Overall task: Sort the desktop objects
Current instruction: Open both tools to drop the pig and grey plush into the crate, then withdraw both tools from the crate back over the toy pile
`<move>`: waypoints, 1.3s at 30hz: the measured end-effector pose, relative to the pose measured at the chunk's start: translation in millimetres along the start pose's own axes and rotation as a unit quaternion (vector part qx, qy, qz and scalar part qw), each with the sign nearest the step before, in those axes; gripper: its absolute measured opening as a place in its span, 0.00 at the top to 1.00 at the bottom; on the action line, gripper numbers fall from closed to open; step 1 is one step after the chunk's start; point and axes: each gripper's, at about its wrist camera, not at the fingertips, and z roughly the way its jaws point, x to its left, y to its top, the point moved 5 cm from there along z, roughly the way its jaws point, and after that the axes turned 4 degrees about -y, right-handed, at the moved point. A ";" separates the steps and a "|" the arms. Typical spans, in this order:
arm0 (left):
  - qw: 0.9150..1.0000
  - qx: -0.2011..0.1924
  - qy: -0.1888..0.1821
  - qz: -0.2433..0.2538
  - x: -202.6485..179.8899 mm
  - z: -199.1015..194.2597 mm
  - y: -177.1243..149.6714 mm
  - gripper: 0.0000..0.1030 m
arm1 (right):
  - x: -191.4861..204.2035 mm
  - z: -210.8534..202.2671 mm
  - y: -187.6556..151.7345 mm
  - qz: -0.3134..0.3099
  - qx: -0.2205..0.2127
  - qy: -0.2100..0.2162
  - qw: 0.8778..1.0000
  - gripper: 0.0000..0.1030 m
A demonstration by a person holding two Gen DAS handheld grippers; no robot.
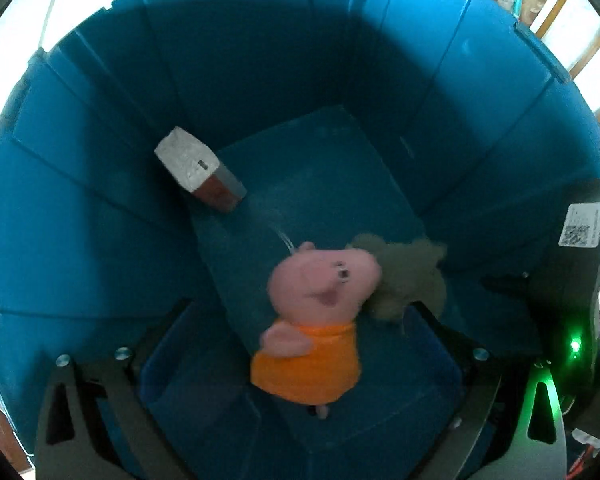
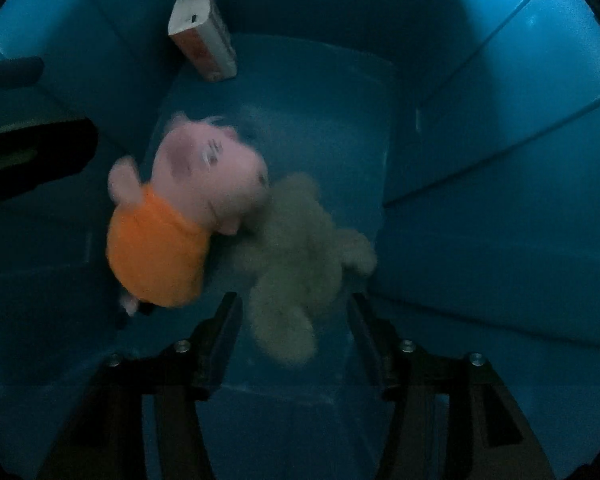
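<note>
Both grippers look down into a deep blue bin (image 1: 100, 216). A pink pig plush in an orange dress (image 1: 312, 320) is in the bin, blurred, between the wide-open fingers of my left gripper (image 1: 300, 312), with no finger touching it. A pale grey-green plush (image 1: 404, 280) lies against the pig's snout. In the right wrist view the pig (image 2: 172, 216) is at left and the pale plush (image 2: 300, 260) is just ahead of my open right gripper (image 2: 292, 308), free of its fingers. A small white and red carton (image 2: 202, 34) leans in the far corner, also visible in the left wrist view (image 1: 198, 170).
The blue bin's walls (image 2: 500, 120) surround both grippers closely. The right gripper's black body with a green light (image 1: 572, 344) sits at the right edge of the left wrist view. The left gripper's dark fingers (image 2: 32, 152) show at the left of the right wrist view.
</note>
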 end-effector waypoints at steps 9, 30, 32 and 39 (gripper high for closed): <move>1.000 -0.022 -0.005 0.015 -8.0 -28.3 -5.9 0.00 | -28.1 -1.0 15.1 -0.002 -0.024 -0.006 1.000 0.32; 0.989 -0.134 -0.014 0.056 -14.3 -129.6 -90.5 0.00 | 7.0 -78.8 -51.2 0.034 -0.118 -0.031 0.992 0.22; 0.986 -0.154 -0.014 0.064 -13.1 -139.7 -104.1 0.00 | 15.4 -88.5 -59.9 0.036 -0.135 -0.035 0.990 0.21; 0.977 -0.196 -0.024 0.081 5.0 -166.1 -155.9 0.00 | 56.0 -122.1 -89.0 0.051 -0.198 -0.033 0.978 0.15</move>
